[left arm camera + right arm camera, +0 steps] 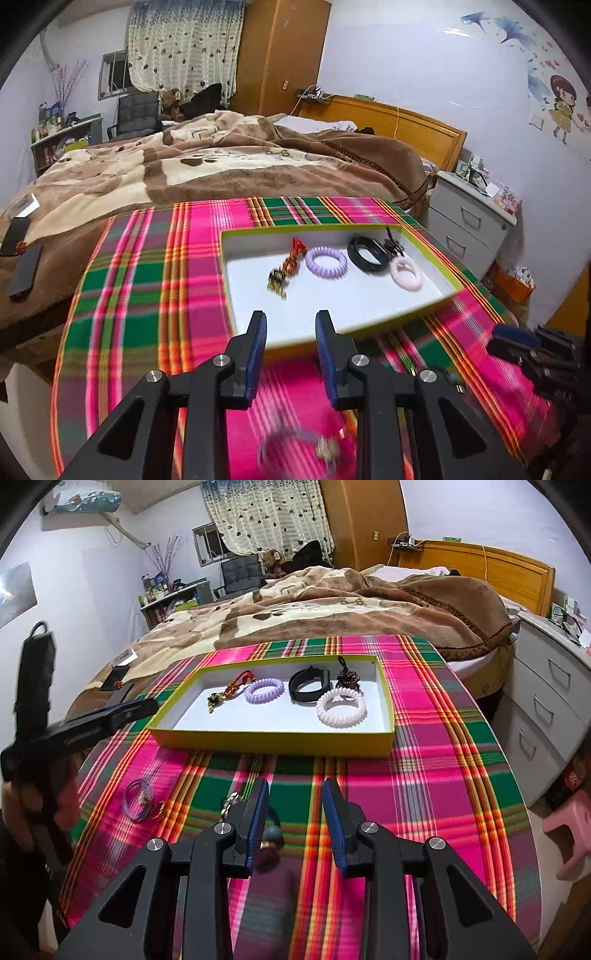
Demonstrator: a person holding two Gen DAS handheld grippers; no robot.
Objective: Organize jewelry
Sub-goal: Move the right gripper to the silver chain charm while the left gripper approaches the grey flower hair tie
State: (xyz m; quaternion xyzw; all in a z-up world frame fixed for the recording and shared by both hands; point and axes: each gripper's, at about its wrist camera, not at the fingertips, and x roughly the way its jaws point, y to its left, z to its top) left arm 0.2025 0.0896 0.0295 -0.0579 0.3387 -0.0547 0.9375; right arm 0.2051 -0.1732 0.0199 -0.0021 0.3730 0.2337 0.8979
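The left hand-held gripper [290,334] hangs with its jaws spread and nothing between the blue pads, its tips over the near edge of the shallow box [369,325] with the yellow-green rim. Below it, close to the camera, a thin lilac bangle with a small charm [295,448] lies on the plaid cloth [147,288]; it is blurred there, but the right wrist view shows it more clearly at the left of the cloth.

The right hand-held gripper [295,801] is also open and holds nothing. It hovers over the plaid cloth just short of the box. Partly hidden behind its left finger lie a silvery chain piece [229,805] and a bluish bead item [272,836], which may be a pendant; the view is too blocked to tell.

Inside the box, from left to right, lie a red and gold beaded piece [229,692], a lilac coil hair tie [264,690], a black band [308,688], a dark beaded piece [347,679] against the far right corner, and a pale pink coil hair tie [341,709] nearest the front, touching the black band.

The cloth covers the counter, which stands against a bed [184,166] with a brown blanket. A white drawer unit [546,701] stands to the right.
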